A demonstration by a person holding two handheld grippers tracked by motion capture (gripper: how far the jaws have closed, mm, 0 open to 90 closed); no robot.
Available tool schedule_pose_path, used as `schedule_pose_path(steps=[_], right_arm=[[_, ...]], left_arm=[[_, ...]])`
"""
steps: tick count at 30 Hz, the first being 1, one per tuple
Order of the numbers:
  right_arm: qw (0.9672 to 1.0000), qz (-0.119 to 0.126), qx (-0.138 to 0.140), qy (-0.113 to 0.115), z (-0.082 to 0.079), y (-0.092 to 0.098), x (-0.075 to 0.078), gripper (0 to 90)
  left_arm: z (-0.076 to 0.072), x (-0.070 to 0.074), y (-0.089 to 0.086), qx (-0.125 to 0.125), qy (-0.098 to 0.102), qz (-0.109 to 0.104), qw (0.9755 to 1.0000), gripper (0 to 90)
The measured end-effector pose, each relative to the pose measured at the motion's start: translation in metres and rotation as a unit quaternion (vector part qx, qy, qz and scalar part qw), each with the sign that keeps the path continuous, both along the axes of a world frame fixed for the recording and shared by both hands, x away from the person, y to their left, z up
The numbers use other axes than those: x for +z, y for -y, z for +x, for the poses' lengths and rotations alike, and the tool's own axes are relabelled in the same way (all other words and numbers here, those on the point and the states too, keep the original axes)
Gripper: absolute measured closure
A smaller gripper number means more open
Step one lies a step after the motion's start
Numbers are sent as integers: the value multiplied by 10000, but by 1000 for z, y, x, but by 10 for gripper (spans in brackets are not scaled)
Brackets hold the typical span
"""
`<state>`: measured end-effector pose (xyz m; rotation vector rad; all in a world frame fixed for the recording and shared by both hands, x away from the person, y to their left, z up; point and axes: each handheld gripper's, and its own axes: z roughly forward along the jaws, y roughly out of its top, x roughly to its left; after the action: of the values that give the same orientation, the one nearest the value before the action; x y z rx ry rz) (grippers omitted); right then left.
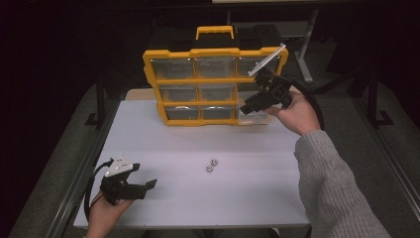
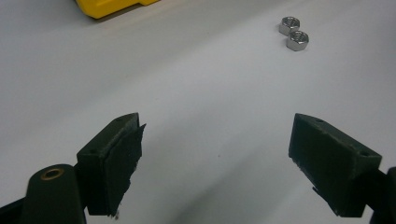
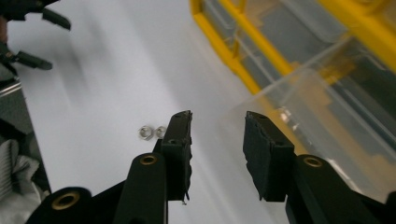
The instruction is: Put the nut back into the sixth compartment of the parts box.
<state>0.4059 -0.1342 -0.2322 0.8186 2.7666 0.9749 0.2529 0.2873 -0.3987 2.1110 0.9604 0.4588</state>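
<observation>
The clear drawer [image 1: 252, 117] sits pulled out; two nuts [image 1: 211, 165] wait on the table [image 1: 163, 148]; right gripper [image 1: 246, 108] and left gripper [image 1: 148, 184] both have jaws apart, empty

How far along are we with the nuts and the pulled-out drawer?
Done: the clear drawer is pulled out of the yellow organizer and sits on the table at its lower right corner. In hand: the right tongs are by the drawer, slightly parted, nothing between them. Left: both nuts lie mid-table, with the left tongs open and apart from them.
</observation>
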Motion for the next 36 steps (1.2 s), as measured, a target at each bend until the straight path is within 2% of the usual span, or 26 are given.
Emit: schedule_pose_path(steps=[8,11,13,23,27,36], right_arm=[[9992,43,389,7,-20,-17,-19,562],[9990,23,438,-26,-26,-23,-29,551],[9989,-36,473,44,-28,-25,-36,544],[9986,-31,525,-112,-33,-34,-75,522],[9983,-35,533,-217,-35,-40,-87,513],[9981,-21,543,-281,-36,-50,-113,496]], left_arm=[[0,0,0,-1,6,-2,10000,170],[1,0,-1,-9,28,-7,10000,169],[0,0,-1,-26,28,27,10000,169],[0,0,0,13,-26,-5,10000,168],[0,0,0,11,-40,-23,10000,167],[0,1,0,15,-42,-48,10000,166]])
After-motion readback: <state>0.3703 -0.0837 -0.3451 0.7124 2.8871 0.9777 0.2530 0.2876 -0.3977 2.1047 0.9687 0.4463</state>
